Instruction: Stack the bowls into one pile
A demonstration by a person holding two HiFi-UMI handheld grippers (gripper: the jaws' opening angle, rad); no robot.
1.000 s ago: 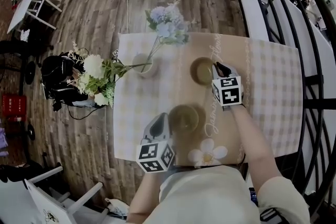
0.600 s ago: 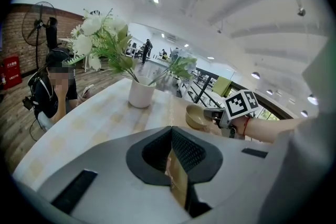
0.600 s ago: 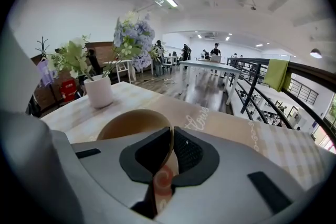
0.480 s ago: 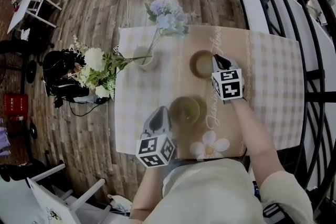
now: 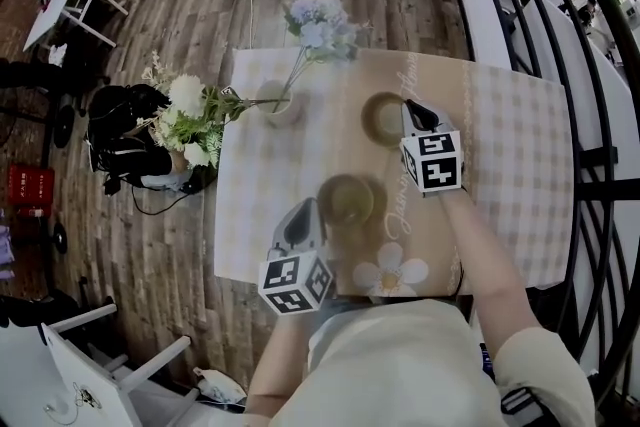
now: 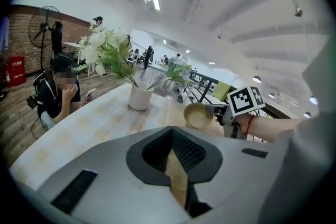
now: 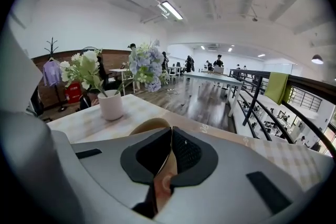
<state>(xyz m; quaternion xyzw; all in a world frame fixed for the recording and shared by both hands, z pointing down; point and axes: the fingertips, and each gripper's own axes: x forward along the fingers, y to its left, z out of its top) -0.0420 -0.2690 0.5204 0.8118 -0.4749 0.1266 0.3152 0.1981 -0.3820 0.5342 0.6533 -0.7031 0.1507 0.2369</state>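
Two tan bowls are on the checked tablecloth [image 5: 510,165]. The far bowl [image 5: 383,118] has its right rim between the jaws of my right gripper [image 5: 410,107], which is shut on it. From the left gripper view this bowl [image 6: 198,115] is tilted, its inside facing me. The near bowl [image 5: 347,199] sits in the table's middle, and my left gripper [image 5: 312,207] is shut on its left rim. A tan sliver of bowl shows between each pair of jaws: left gripper [image 6: 172,136], right gripper [image 7: 170,134]. The far bowl's rim [image 7: 149,126] peeks above the right jaws.
A white vase [image 5: 277,101] with blue and white flowers [image 5: 318,23] stands at the table's far left. A seated person [image 5: 125,140] is left of the table. A black railing [image 5: 590,155] runs along the right. A daisy print [image 5: 392,277] marks the near edge.
The head camera has shifted a little, so the table sits slightly higher in view. Both grippers keep their hold on their bowls and hardly move.
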